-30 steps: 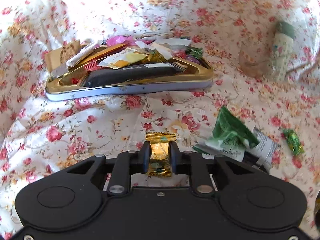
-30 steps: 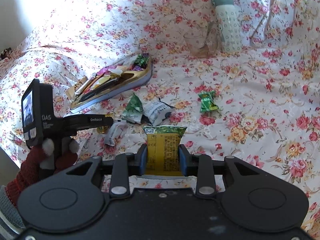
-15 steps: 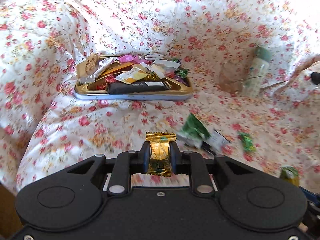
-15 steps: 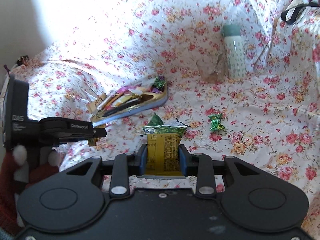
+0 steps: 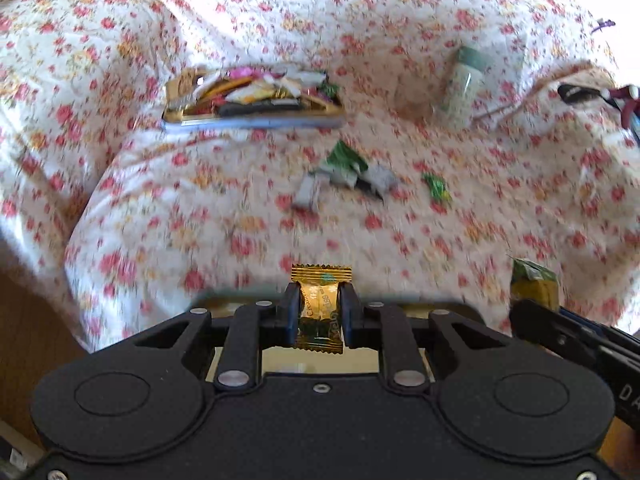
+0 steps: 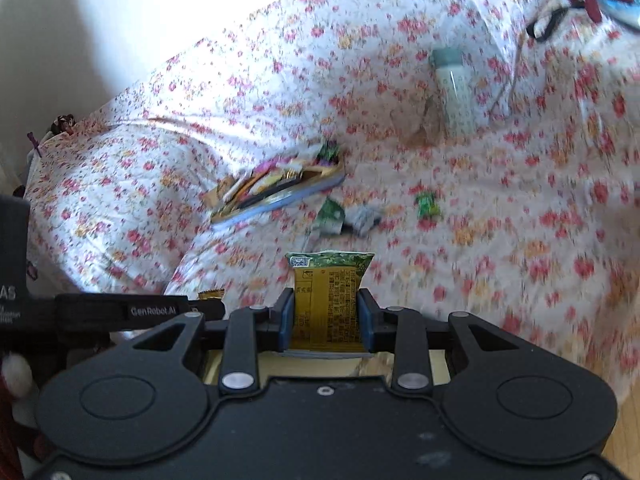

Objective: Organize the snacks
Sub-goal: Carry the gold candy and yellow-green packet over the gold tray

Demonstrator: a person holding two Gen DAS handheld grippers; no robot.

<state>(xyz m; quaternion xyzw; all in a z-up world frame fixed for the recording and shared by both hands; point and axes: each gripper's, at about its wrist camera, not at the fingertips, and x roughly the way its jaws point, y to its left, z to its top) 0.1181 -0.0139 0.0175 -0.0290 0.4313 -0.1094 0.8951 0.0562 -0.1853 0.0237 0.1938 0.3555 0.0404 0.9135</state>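
Note:
My left gripper is shut on a small gold candy wrapper, held near the front edge of the flowered cloth. My right gripper is shut on a yellow-and-green snack packet; that packet also shows in the left wrist view. A gold tray full of snacks sits far back, and also shows in the right wrist view. Loose green and grey wrappers and a green candy lie between the tray and me.
A pale green bottle and a clear glass stand at the back right. A black strap and red cloth lie at the far right. Wooden floor shows past the cloth's near left edge.
Both grippers have pulled back and up from the tray, still holding their snacks. The tray and loose wrappers now look smaller and farther away.

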